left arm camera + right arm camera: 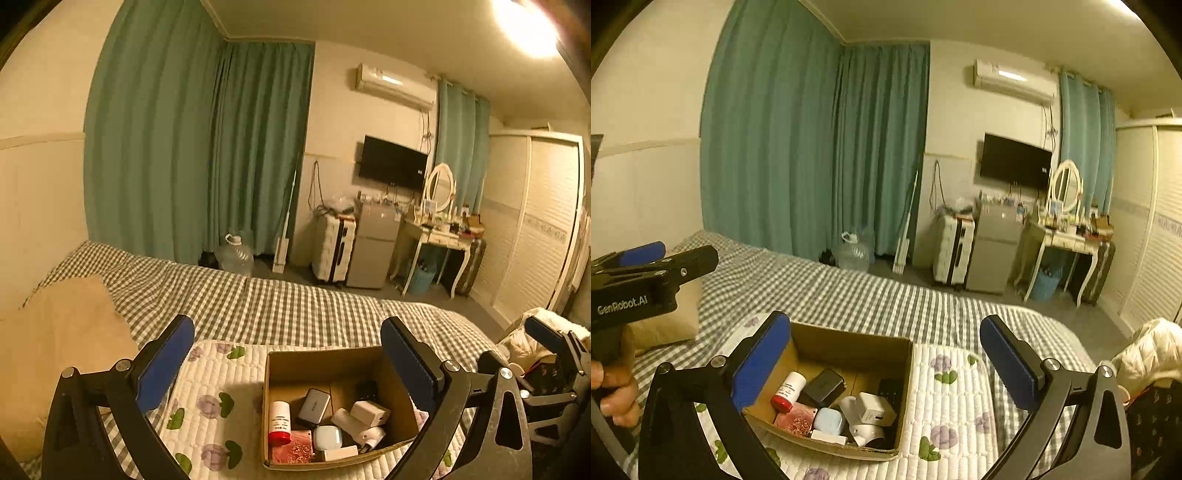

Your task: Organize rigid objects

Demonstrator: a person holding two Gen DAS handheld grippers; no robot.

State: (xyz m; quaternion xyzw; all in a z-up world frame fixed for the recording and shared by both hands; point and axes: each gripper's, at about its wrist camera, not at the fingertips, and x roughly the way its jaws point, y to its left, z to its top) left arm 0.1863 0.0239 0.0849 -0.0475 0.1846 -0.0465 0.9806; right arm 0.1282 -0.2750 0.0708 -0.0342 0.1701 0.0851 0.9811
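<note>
White lettering "GenRobot.AI" runs along the black side of the left gripper (646, 258), seen in the right wrist view, left of the cardboard box (849, 350). Print on the white red-capped bottle (788, 391) inside that box is too small to read.

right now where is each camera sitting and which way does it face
Left wrist: on the left gripper, looking forward over the cardboard box on the bed; its own open fingers frame the view, and the right gripper shows at the right edge.
Right wrist: on the right gripper, facing the same way; the left gripper and the hand holding it show at left.
Shared: box, green curtains, TV.
</note>
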